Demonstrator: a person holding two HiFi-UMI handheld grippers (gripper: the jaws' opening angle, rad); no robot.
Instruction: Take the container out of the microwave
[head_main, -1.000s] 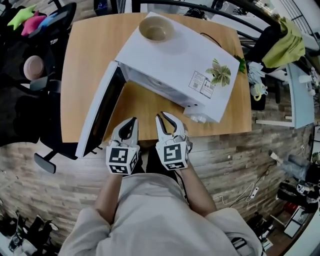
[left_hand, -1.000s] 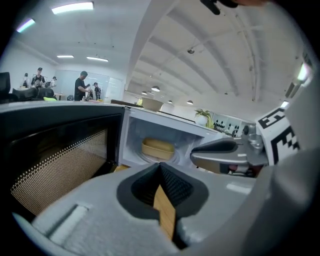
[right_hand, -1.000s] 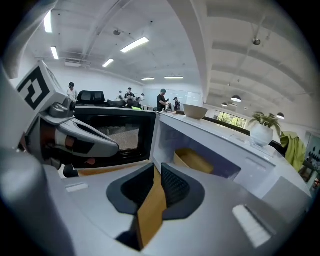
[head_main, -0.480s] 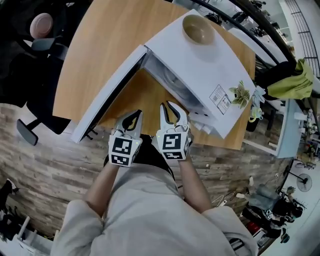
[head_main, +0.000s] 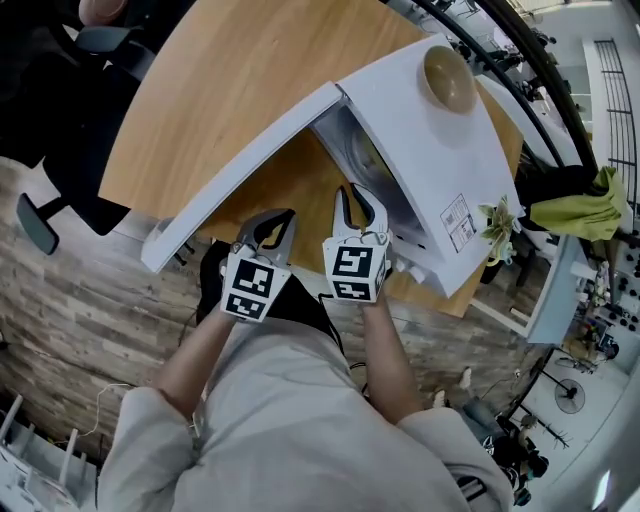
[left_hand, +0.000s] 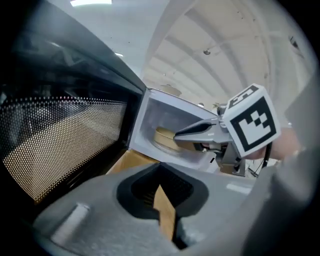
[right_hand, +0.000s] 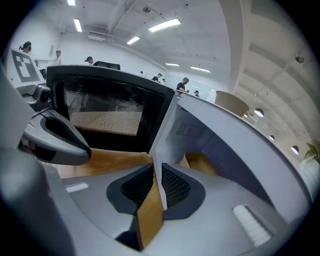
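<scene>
A white microwave (head_main: 420, 130) stands on the wooden table (head_main: 220, 90) with its door (head_main: 240, 170) swung wide open to the left. Inside the cavity sits a round tan container (left_hand: 165, 136), also seen as a tan shape (right_hand: 200, 161) in the right gripper view. My right gripper (head_main: 360, 200) is at the cavity's mouth, its jaws opening with nothing between them. My left gripper (head_main: 270, 225) hangs beside it in front of the open door, open and empty, a strip of table showing between its jaws. Neither gripper touches the container.
A tan bowl (head_main: 448, 78) rests on top of the microwave, with a small paper plant (head_main: 497, 220) near its back corner. A black office chair (head_main: 60, 200) stands left of the table. A green cloth (head_main: 580, 205) hangs at the right. People stand far off in the room.
Both grippers have moved forward and lower toward the microwave opening, the right one now at the cavity mouth. The door stays open, and the head view has swung round.
</scene>
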